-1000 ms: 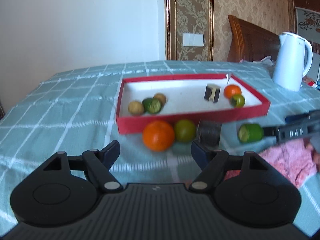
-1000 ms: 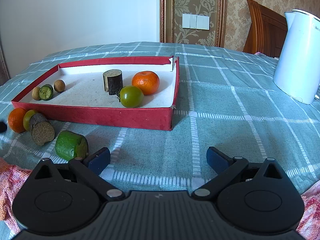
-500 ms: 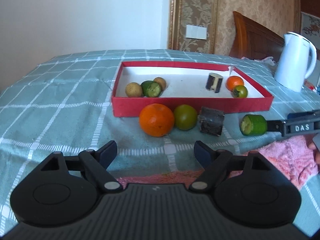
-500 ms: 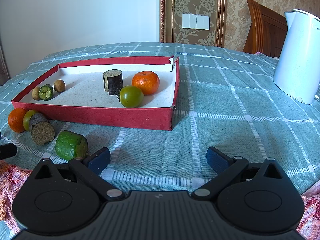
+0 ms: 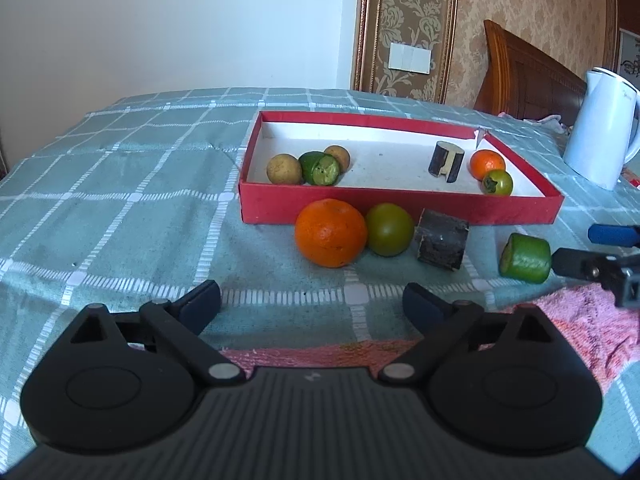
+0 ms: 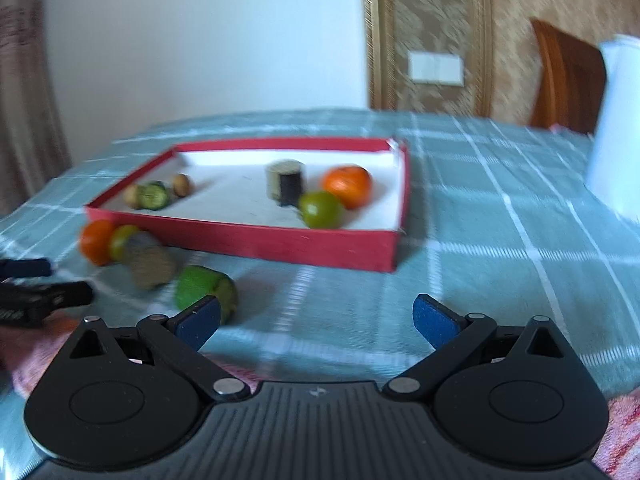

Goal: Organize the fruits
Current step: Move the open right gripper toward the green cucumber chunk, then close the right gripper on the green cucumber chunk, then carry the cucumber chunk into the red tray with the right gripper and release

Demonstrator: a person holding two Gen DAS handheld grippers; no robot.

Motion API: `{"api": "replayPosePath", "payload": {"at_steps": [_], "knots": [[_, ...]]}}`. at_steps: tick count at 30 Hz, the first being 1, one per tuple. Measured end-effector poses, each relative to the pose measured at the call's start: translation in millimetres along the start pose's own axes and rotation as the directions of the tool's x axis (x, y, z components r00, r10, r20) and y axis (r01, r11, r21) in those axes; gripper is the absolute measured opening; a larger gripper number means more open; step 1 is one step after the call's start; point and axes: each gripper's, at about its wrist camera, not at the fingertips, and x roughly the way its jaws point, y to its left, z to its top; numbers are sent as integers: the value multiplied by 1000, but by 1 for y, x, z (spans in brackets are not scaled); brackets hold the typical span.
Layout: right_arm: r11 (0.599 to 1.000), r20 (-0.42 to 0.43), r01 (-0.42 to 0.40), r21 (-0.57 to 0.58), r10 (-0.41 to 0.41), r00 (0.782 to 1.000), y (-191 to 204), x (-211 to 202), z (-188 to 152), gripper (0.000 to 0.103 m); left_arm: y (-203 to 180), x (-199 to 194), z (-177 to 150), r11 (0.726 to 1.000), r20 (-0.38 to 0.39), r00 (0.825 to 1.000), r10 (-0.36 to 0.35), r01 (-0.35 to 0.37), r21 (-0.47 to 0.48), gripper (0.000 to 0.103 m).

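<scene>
A red tray (image 5: 400, 211) holds two brown round fruits, a green piece, a dark cylinder, a small orange and a green fruit. In front of it on the cloth lie a big orange (image 5: 331, 232), a green fruit (image 5: 389, 229), a dark brown chunk (image 5: 441, 239) and a green cylinder piece (image 5: 525, 258). My left gripper (image 5: 312, 294) hovers short of the orange, its jaws opening with nothing between them. My right gripper (image 6: 316, 310) is open and holds nothing. Its left finger sits beside the green cylinder piece (image 6: 204, 290).
A white kettle (image 5: 604, 140) stands at the right on the checked tablecloth (image 5: 120, 200). A pink towel (image 5: 580, 320) lies at the near edge under both grippers. A wooden chair back (image 5: 528, 76) rises behind the table.
The left gripper's jaws have spread wider. The right wrist view has swung and gone blurred, and the green cylinder piece now sits closer to its left finger.
</scene>
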Motion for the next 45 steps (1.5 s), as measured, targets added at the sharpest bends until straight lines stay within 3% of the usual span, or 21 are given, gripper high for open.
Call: {"api": "replayPosePath", "payload": {"at_steps": [5, 8, 12, 15, 19, 23, 28, 45], "knots": [[996, 46, -24, -83, 28, 999, 26, -2, 5, 102, 1, -1, 0, 1000, 0, 1000, -13, 13, -10, 102], [995, 32, -48, -87, 51, 998, 34, 3, 8, 97, 4, 0, 1, 1000, 0, 1000, -16, 16, -25, 103], [994, -16, -60, -89, 59, 998, 38, 15, 12, 80, 3, 0, 1, 1000, -2, 1000, -14, 14, -22, 103], [994, -73, -91, -58, 87, 994, 34, 26, 13, 60, 3, -1, 0, 1000, -2, 1000, -14, 14, -21, 103], [994, -74, -96, -55, 92, 993, 35, 27, 12, 56, 2, -1, 1, 1000, -3, 1000, -13, 13, -19, 103], [990, -58, -116, -78, 111, 992, 40, 24, 11, 37, 2, -1, 0, 1000, -4, 1000, -10, 10, -14, 103], [989, -61, -86, -119, 79, 995, 47, 24, 11, 37, 1, -1, 0, 1000, -6, 1000, -9, 9, -12, 103], [998, 0, -50, -24, 50, 999, 33, 13, 12, 37, 1, 0, 0, 1000, -5, 1000, -9, 9, -12, 103]]}}
